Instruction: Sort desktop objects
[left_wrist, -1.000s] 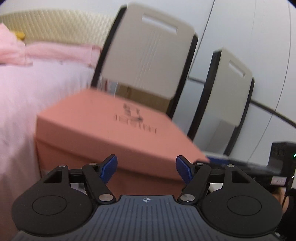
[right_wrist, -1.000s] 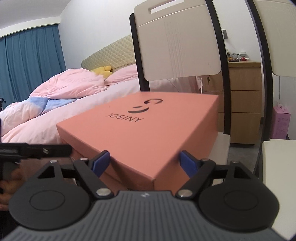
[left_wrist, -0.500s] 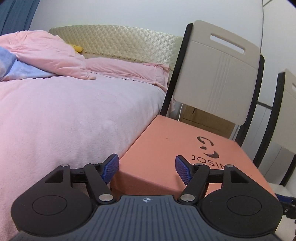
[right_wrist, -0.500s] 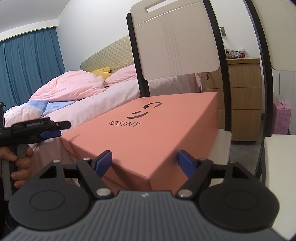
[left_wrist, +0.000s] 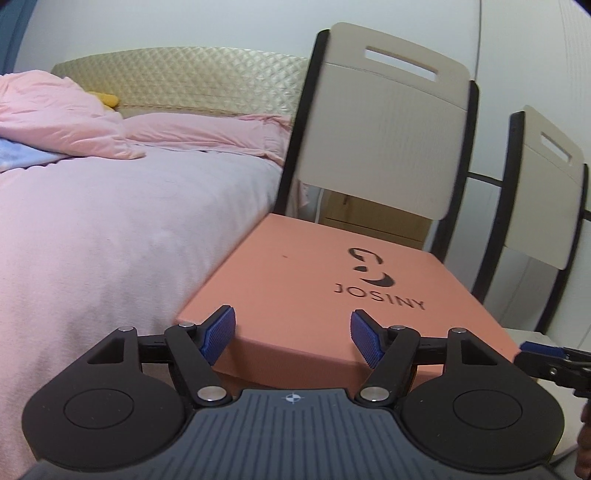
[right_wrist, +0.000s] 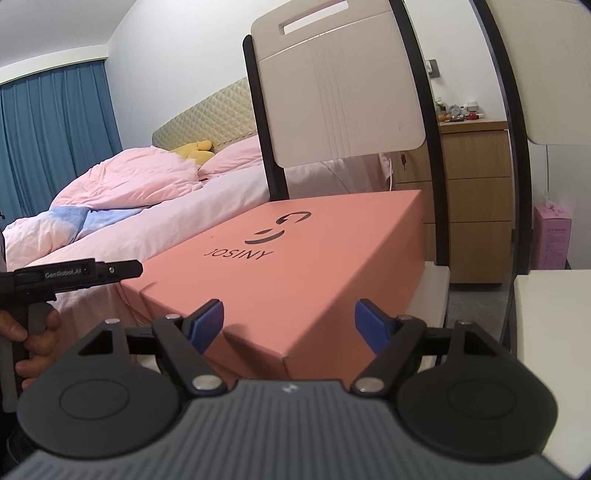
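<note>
A salmon-pink box marked JOSINY lies flat on a chair seat. My left gripper is open and empty, just in front of the box's near left corner. My right gripper is open and empty, facing the box's near right corner, with the corner between its blue pads. The left gripper also shows in the right wrist view, beside the box's left side. The right gripper's tip shows in the left wrist view.
The chair's beige backrest rises behind the box. A second chair stands to the right. A bed with pink bedding lies close on the left. A wooden drawer unit and a pink carton are behind.
The left wrist view has swung across the box and settled closer to its near left corner. The right gripper has held nearly still. Both grippers stayed open.
</note>
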